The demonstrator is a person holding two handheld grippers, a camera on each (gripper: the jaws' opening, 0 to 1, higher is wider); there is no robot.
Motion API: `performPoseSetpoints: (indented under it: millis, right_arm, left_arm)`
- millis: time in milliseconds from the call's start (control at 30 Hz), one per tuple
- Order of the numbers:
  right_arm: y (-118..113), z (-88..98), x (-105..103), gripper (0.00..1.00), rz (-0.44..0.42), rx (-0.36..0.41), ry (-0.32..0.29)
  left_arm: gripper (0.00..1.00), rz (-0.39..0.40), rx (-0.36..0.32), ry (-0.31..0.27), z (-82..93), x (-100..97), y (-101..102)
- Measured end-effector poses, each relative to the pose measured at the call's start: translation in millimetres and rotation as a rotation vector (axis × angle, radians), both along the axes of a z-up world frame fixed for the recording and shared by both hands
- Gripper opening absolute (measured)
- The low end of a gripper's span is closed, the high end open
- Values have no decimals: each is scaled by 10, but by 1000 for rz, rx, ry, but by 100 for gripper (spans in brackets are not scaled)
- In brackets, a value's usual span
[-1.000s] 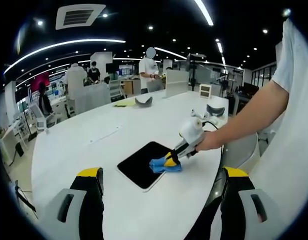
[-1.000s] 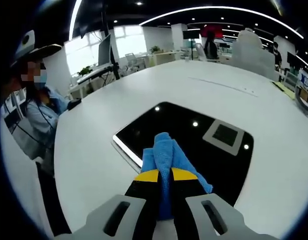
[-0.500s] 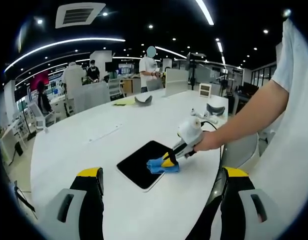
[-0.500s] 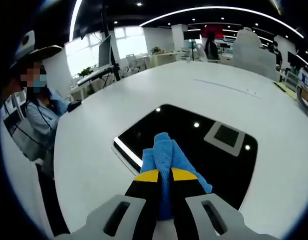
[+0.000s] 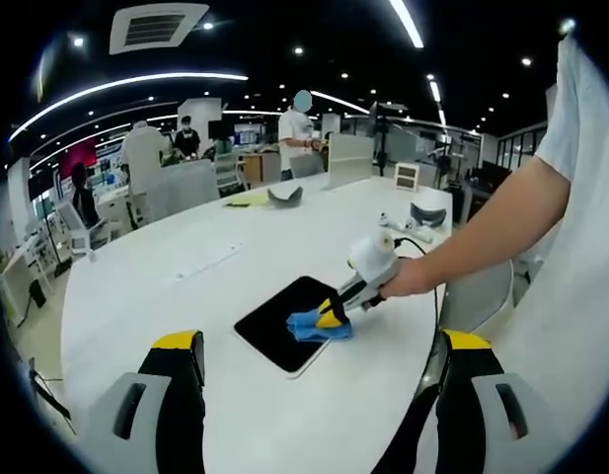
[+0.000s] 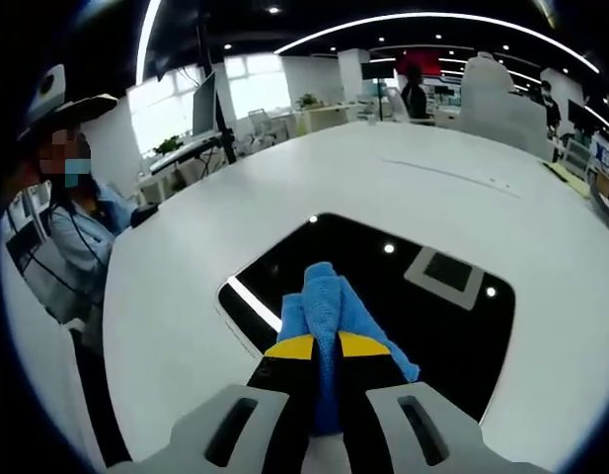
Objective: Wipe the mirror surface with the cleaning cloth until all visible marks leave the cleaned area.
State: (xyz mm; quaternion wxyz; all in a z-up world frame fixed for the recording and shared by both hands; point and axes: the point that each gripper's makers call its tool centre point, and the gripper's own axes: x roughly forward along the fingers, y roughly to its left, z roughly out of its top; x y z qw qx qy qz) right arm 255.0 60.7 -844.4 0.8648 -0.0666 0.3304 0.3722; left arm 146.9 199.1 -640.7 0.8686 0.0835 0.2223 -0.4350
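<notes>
A dark rectangular mirror [image 5: 281,323] [image 6: 383,286] lies flat on the white table [image 5: 186,286], reflecting ceiling lights. My right gripper [image 6: 327,348] is shut on a folded blue cleaning cloth [image 6: 329,306], which presses on the mirror's near part. In the left gripper view that same right gripper [image 5: 329,317], held by a person's hand [image 5: 408,281], rests the blue cloth [image 5: 312,327] on the mirror's right edge. My left gripper [image 5: 314,351] hangs well back from the mirror, jaws wide apart and holding nothing.
Small white devices and a cable [image 5: 408,229] lie at the table's far right, grey bowl-like items [image 5: 284,198] further back. A seated person [image 6: 72,222] is close to the table edge on the left of the right gripper view. Other people stand in the background.
The right gripper with the cloth has slid slightly further onto the mirror, toward the left in the left gripper view. The left gripper has stayed put.
</notes>
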Motion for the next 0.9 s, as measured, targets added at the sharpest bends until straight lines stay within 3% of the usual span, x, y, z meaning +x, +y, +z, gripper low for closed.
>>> performPoseSetpoints:
  millis: [900]
  right_arm:
    - [109, 4, 284, 2, -22, 13, -3]
  left_arm:
    - [99, -3, 2, 15, -46, 199, 67]
